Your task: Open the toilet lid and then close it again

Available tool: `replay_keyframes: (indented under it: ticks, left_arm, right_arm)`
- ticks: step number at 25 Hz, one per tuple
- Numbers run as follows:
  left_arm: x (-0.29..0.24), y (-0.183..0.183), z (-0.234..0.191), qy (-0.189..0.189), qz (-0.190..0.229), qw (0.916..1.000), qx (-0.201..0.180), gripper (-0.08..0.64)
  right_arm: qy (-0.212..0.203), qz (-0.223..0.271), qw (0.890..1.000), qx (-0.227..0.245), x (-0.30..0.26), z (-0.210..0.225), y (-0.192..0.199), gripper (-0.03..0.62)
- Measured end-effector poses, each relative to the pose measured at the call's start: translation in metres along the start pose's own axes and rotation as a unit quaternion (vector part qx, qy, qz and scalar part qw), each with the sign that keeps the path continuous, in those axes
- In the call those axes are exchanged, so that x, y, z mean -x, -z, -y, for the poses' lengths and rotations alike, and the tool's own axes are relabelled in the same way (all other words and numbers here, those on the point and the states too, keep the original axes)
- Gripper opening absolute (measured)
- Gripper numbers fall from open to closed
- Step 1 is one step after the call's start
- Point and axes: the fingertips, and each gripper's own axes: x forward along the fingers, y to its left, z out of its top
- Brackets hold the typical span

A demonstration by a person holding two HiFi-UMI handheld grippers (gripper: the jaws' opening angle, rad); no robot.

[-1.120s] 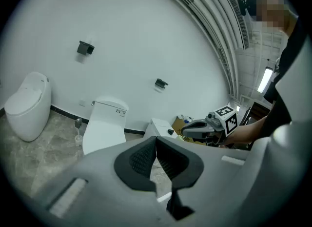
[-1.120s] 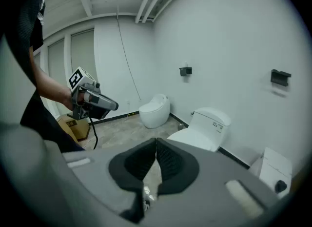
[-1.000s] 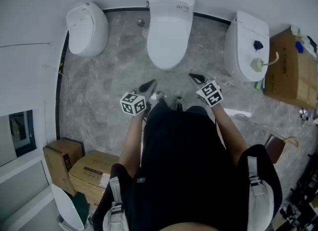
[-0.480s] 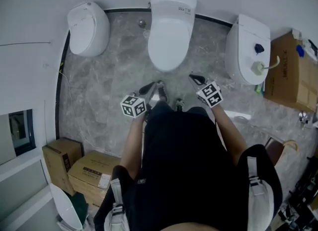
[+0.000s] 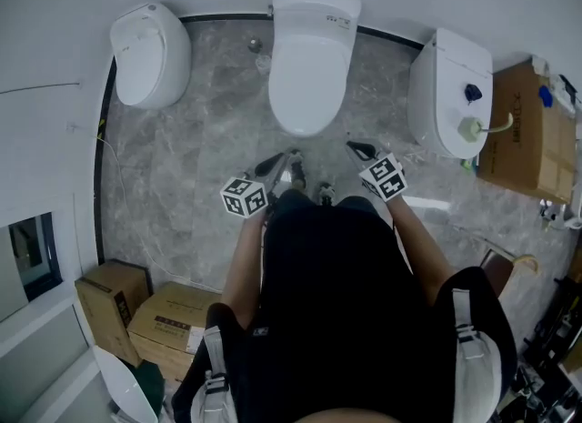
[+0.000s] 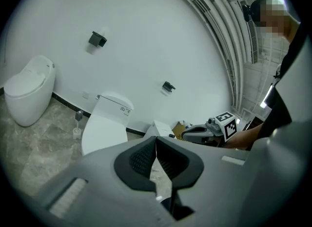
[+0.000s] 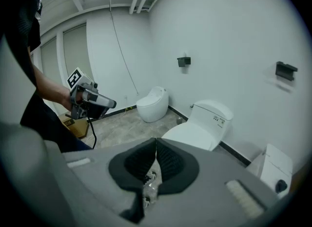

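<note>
Toilet lid lies flat down on the middle toilet at the back wall. Nothing touches it, and nothing shows whether it has been lifted, so I judge the whole open-and-close is most likely yet to do. Left gripper and right gripper hang over the marble floor just short of the bowl's front edge, clear of it, each with jaws pressed together on nothing.
</note>
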Motion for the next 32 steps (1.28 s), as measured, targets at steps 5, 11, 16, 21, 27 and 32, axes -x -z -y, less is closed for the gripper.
replay_keyframes:
  ticks: [5,11,16,21,27,32]
  left_arm:
    - [-0.009,-0.016,-0.035,0.004,-0.005,0.9998,0.02,0.012]
    - [-0.023,-0.033,-0.079,0.017,-0.02,0.999,0.036,0.012]
    - [-0.041,-0.044,-0.11,0.037,-0.036,0.9978,0.042,0.012]
    - [-0.064,-0.056,-0.133,0.07,-0.062,0.995,0.034,0.012]
    - [-0.084,-0.064,-0.15,0.097,-0.087,0.9913,0.017,0.012]
    - [-0.085,-0.061,-0.165,0.104,-0.098,0.9894,0.025,0.012]
  right_arm:
    - [0.003,-0.014,1.0,-0.012,-0.025,0.009,-0.02,0.005]
    - [0.015,-0.028,0.999,-0.037,-0.059,0.03,-0.035,0.005]
    - [0.033,-0.033,0.998,-0.05,-0.079,0.047,-0.049,0.005]
    - [0.064,-0.038,0.995,-0.072,-0.092,0.065,-0.055,0.005]
    - [0.088,-0.038,0.991,-0.093,-0.1,0.073,-0.052,0.005]
    - [0.102,-0.047,0.988,-0.103,-0.108,0.072,-0.051,0.005]
